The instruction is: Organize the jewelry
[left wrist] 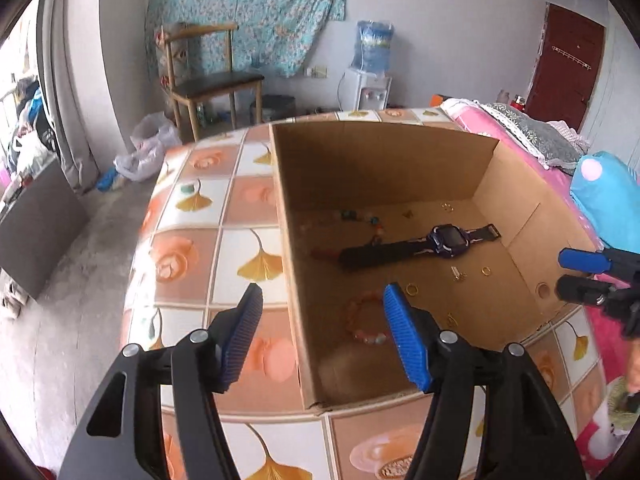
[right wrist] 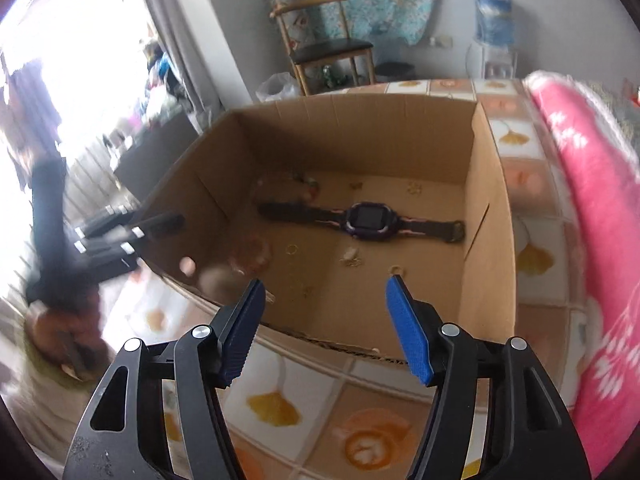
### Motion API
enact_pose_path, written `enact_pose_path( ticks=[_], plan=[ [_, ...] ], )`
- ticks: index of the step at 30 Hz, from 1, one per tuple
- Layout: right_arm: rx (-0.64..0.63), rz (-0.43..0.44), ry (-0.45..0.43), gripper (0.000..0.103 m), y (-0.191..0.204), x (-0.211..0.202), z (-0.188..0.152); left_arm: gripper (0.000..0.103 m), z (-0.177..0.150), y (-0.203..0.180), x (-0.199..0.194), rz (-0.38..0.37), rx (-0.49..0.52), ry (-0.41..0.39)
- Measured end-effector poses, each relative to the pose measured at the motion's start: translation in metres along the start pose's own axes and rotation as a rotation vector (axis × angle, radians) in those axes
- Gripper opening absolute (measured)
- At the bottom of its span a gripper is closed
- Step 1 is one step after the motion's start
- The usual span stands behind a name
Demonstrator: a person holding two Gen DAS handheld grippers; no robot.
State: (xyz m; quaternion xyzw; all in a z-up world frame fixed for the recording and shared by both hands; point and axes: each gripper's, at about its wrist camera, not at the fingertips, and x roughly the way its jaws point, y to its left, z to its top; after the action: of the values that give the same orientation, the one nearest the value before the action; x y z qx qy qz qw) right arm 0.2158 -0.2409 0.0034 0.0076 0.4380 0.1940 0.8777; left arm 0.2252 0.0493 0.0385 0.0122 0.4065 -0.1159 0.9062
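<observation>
I am hovering my left claw (left wrist: 322, 338) and right claw (right wrist: 324, 330), both gaping empty, over the brown cardboard box (left wrist: 376, 152) where the black-strapped purple smartwatch (left wrist: 446, 240) is lying, probably needing a lower reach next.

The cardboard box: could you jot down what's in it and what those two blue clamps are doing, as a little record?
container: cardboard box, open top, on a tiled tabletop
largest item: dark watch, lying flat
other items: pink bead bracelet, small gold rings
left gripper: open, empty, over the box's near corner
right gripper: open, empty, over the box's near edge
</observation>
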Motion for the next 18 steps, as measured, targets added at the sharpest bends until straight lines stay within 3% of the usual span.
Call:
enact_pose_path(
  ticks=[5, 12, 18],
  plan=[
    [-0.007, 0.047, 0.070, 0.057, -0.002, 0.003, 0.004, 0.060, -0.003, -0.006, -0.005, 0.015, 0.024, 0.029],
    [-0.030, 0.093, 0.129, 0.056, -0.002, -0.003, -0.003, 0.060, -0.019, -0.005, -0.014, -0.083, 0.018, 0.082],
    [-0.028, 0.115, 0.149, 0.055, 0.007, -0.013, -0.018, 0.060, -0.041, -0.009, -0.034, -0.096, 0.018, 0.083]
  ],
)
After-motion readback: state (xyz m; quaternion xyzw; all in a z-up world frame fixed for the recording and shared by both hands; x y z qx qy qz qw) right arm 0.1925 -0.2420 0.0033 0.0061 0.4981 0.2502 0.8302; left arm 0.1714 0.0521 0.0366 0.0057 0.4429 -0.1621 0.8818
